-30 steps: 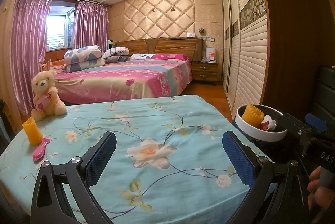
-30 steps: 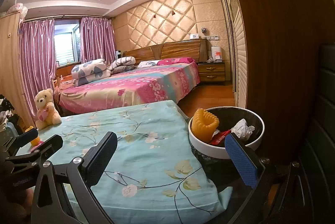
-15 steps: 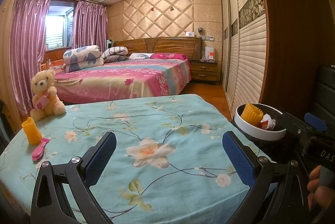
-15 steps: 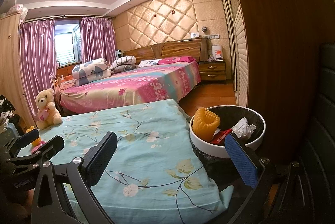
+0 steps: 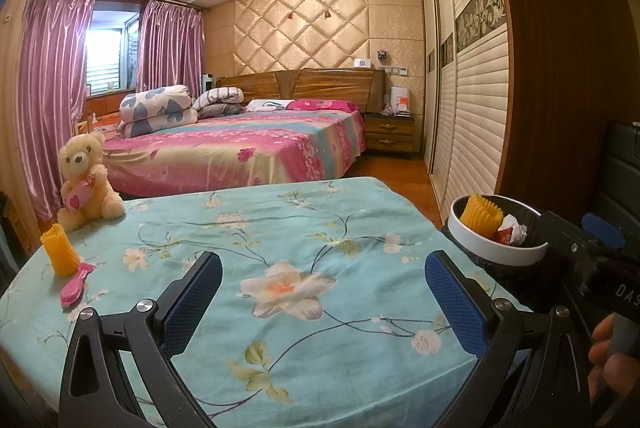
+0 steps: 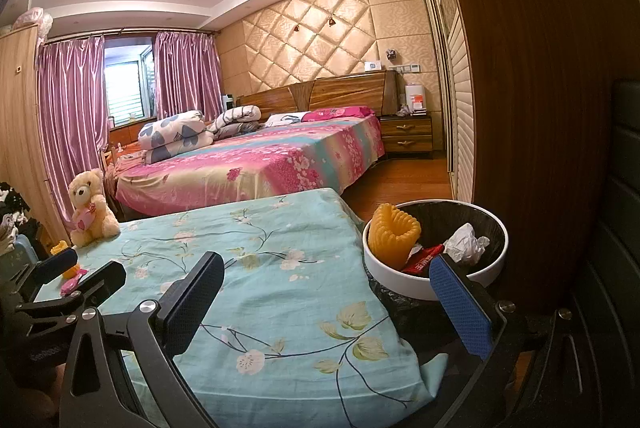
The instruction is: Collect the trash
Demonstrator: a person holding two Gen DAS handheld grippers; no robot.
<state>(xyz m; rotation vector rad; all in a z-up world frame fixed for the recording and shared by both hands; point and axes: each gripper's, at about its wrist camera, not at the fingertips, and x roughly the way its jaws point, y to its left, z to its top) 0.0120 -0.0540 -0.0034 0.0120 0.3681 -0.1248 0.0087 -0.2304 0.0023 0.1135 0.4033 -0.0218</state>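
A white-rimmed trash bin [image 6: 408, 286] [image 5: 496, 252] lined with a black bag stands off the table's right edge. Inside lie a yellow foam sleeve [image 6: 394, 234] [image 5: 480, 216], a red wrapper [image 6: 422, 260] and crumpled white paper [image 6: 466, 244] [image 5: 516, 230]. A second yellow foam sleeve [image 5: 60, 250] [image 6: 64, 252] stands at the table's far left beside a pink brush [image 5: 74, 286]. My left gripper [image 5: 324, 292] hovers open and empty over the flowered cloth. My right gripper [image 6: 332, 292] is open and empty, its right finger just in front of the bin.
The table wears a teal flowered cloth [image 5: 280, 248]. A teddy bear [image 5: 86, 182] sits at its back left corner. Behind are a pink bed [image 5: 248, 148], a nightstand [image 5: 394, 134] and wardrobe doors [image 5: 472, 100]. A hand [image 5: 612, 356] holds the right gripper's handle.
Both views have shifted only slightly; the bin has slid a little in the frames. Both grippers stay open and empty.
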